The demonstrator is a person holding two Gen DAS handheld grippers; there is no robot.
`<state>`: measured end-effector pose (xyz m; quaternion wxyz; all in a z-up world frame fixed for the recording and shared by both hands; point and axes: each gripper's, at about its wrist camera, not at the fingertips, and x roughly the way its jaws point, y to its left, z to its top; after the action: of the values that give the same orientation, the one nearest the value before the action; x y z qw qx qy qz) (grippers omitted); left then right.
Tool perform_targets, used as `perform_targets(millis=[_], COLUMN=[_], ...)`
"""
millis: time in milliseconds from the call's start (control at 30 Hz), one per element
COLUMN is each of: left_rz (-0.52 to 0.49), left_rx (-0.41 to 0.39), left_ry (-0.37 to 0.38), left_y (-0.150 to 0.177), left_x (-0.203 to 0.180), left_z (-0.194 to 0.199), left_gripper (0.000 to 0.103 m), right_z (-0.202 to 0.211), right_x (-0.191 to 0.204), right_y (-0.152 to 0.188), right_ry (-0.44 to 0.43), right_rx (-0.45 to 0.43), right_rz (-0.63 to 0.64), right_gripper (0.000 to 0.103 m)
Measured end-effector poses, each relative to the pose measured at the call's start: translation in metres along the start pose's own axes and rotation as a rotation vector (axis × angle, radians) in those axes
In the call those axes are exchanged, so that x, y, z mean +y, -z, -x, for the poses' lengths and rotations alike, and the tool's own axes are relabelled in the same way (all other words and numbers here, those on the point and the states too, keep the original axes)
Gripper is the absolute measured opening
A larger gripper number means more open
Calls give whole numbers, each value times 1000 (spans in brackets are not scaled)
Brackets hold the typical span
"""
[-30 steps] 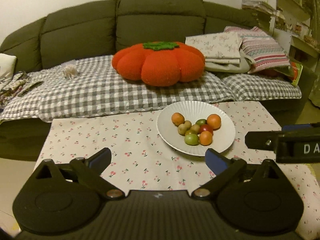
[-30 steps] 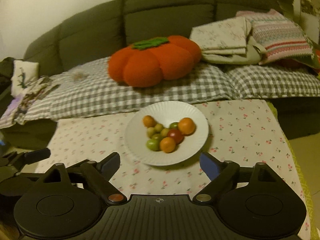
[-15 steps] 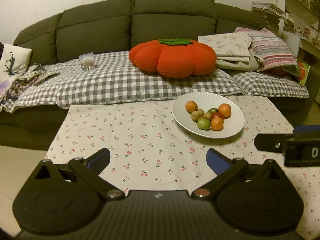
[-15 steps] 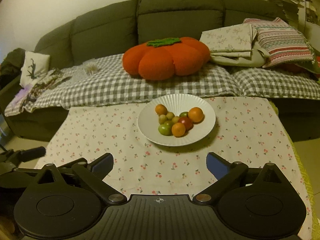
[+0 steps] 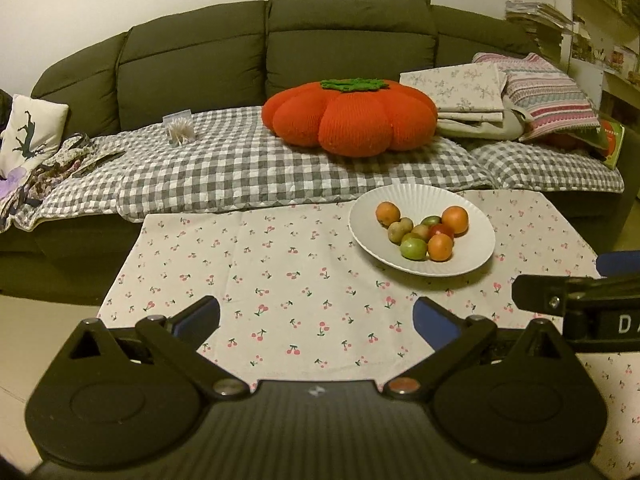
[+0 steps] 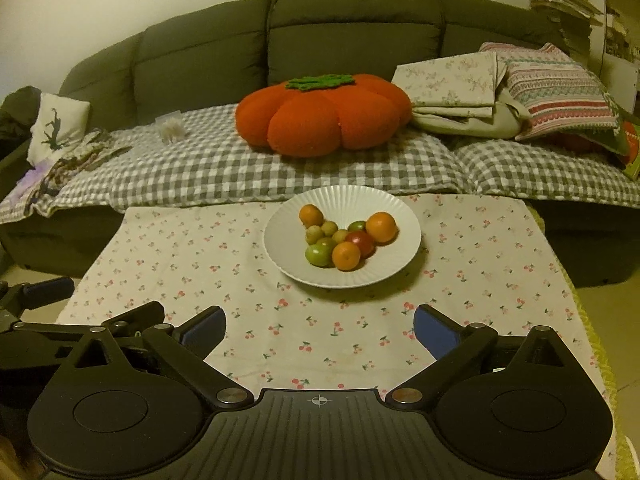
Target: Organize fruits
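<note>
Cherry-print surface (image 6: 200, 248): fruit plate (image 6: 400, 216) at 12 o'clock of right tongs (image 6: 320, 326), nearer than left tongs (image 5: 316, 318); both open, empty.

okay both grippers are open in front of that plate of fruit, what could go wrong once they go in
The fruits sit touching in one pile on the white plate; pinching the front orange could nudge the green fruit or red one and set them rolling. The plate rests on a loose cherry-print cloth, so a push might slide it. The left gripper and right gripper are close together and may collide.
</note>
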<state>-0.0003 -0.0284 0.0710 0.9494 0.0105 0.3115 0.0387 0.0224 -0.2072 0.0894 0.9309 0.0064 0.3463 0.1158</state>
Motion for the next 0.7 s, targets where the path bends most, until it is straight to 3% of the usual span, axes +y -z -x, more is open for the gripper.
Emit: perform_targets(millis=[700], left_rz=[-2], left_rx=[4], left_ry=[-6], left_y=[0], left_x=[0], left_z=[0], left_gripper=[102], right_z=[-1], right_x=[-1], right_y=[1], right_ry=[-7], right_rx=[6], right_rz=[-17], right_gripper=[101])
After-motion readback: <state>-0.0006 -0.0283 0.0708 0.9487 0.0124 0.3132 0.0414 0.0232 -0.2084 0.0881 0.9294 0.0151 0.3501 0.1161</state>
